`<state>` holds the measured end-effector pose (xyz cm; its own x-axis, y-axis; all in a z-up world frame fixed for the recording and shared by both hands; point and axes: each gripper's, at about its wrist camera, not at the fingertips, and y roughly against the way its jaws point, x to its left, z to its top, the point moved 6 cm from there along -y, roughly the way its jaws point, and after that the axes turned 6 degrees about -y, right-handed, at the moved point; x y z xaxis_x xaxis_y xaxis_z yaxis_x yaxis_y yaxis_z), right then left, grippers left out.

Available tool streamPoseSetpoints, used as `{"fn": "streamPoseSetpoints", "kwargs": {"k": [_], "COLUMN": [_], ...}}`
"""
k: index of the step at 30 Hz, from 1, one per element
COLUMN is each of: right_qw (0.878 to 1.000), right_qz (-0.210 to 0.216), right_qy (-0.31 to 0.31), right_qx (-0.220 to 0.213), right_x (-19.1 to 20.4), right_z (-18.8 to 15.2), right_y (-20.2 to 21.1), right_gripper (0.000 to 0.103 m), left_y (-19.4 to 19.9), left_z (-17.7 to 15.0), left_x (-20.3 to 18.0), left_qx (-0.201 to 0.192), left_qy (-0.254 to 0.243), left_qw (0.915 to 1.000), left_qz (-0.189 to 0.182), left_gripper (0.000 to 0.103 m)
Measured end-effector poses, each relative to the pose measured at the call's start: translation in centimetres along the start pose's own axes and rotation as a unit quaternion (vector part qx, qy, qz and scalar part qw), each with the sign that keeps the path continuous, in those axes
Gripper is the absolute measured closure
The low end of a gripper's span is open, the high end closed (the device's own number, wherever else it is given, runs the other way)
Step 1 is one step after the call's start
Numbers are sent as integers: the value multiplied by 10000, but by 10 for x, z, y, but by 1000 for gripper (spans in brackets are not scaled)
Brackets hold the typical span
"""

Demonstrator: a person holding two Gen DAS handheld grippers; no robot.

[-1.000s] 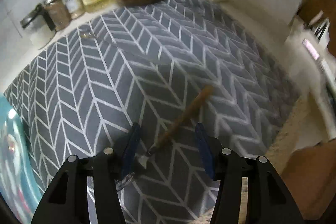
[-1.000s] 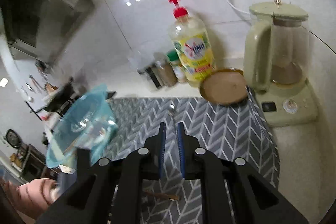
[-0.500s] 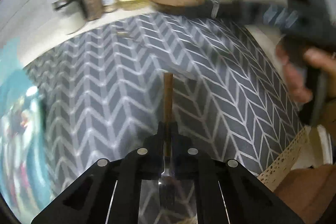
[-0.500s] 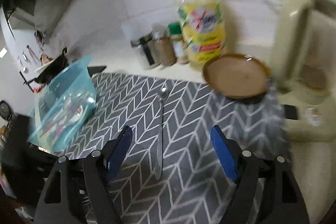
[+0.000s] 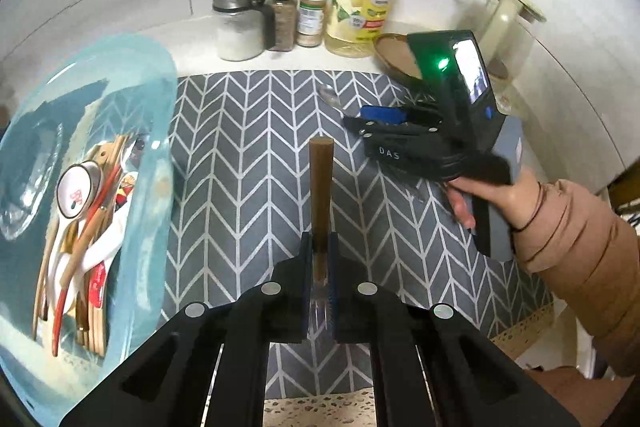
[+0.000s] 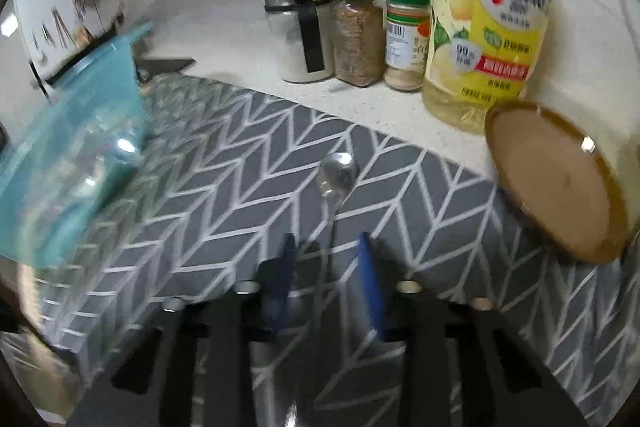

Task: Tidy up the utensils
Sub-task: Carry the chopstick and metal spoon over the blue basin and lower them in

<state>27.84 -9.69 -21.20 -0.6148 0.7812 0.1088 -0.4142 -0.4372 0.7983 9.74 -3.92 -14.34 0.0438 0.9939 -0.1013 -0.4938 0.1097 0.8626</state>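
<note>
My left gripper (image 5: 319, 251) is shut on a wooden-handled fork (image 5: 321, 179), held above the grey chevron mat (image 5: 248, 163) with the handle pointing away. A blue plastic bin (image 5: 148, 187) with several utensils stands at the left. My right gripper (image 6: 326, 251) is open, its blue pads on either side of the handle of a metal spoon (image 6: 336, 173) lying on the mat. The right gripper also shows in the left wrist view (image 5: 380, 115), over the spoon (image 5: 330, 95).
Spice jars (image 6: 358, 35), a yellow dish soap bottle (image 6: 488, 23) and a brown dish (image 6: 560, 183) stand along the back wall. A kettle (image 5: 508, 23) is at the far right. The bin (image 6: 76, 147) is to the left.
My left gripper closed on the fork and lifted it, turning toward the bin. My right gripper opened, dropped to the mat around the spoon handle, and its jaws have narrowed.
</note>
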Motion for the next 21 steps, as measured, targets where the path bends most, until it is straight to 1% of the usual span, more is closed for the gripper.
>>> {"fn": "streamPoseSetpoints", "kwargs": {"k": [1,2,3,5,8,9,11,14,16,18,21], "right_qw": [9999,9998,9997,9991,9944,9930,9895,9850,9824,9782,9739], "right_qz": [-151,-193,-216,-109,212,270,368,390,390,388,360], "right_qy": [61,-30,-95,-409,-1034,-1148,-1376,-1622,-1694,-1797,-1808], "right_qx": [-13,-14,-15,4,-48,-80,-236,-452,-687,-963,-1323], "right_x": [0,-2,-3,-8,-13,-13,-9,0,9,20,36], "right_z": [0,1,0,-2,-6,-6,-4,1,8,21,38], "right_y": [-1,-1,-1,2,14,20,38,63,84,107,136], "right_gripper": [91,97,97,100,100,100,100,100,100,100,100], "left_y": [1,2,4,7,22,26,37,57,71,81,94], "left_z": [1,1,3,7,15,17,24,37,47,53,59], "left_x": [1,0,1,2,5,7,14,28,42,56,82], "left_qx": [-6,-20,-38,-69,-175,-202,-275,-443,-592,-674,-803], "left_qy": [36,42,41,22,8,12,13,14,-12,-20,59], "left_qw": [10000,10000,10000,10000,9998,9998,9996,9990,9982,9977,9968], "left_qz": [-3,-5,9,-8,-18,-12,-22,-31,-34,49,-5], "left_gripper": [96,96,96,96,96,96,96,96,96,96,96]}}
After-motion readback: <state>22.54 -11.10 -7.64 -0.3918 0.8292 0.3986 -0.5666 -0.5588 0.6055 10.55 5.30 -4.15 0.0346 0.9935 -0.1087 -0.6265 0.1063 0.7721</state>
